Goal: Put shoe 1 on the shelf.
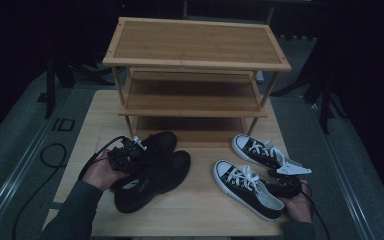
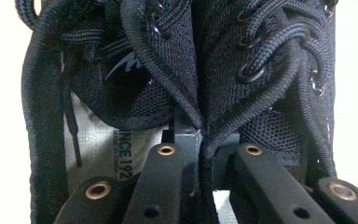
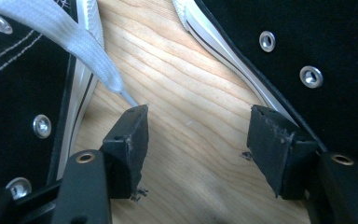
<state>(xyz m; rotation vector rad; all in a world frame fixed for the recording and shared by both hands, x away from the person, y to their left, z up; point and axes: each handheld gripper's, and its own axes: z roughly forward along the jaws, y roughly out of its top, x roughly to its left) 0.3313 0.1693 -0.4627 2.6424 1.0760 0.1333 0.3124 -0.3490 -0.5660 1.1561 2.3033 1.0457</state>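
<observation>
Wood table: L gripper clamping black shoes.

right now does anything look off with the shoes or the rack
Nothing looks damaged or spilled. The left claw pinches the inner sides of both black shoes together, so they sit overlapped and askew. The white-laced sneakers lie apart on the table; the rack stands straight.

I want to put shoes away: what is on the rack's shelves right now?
The top shelf and middle shelf are bare. The bottom shelf looks bare where it shows, but the shelf above covers its back part.
</observation>
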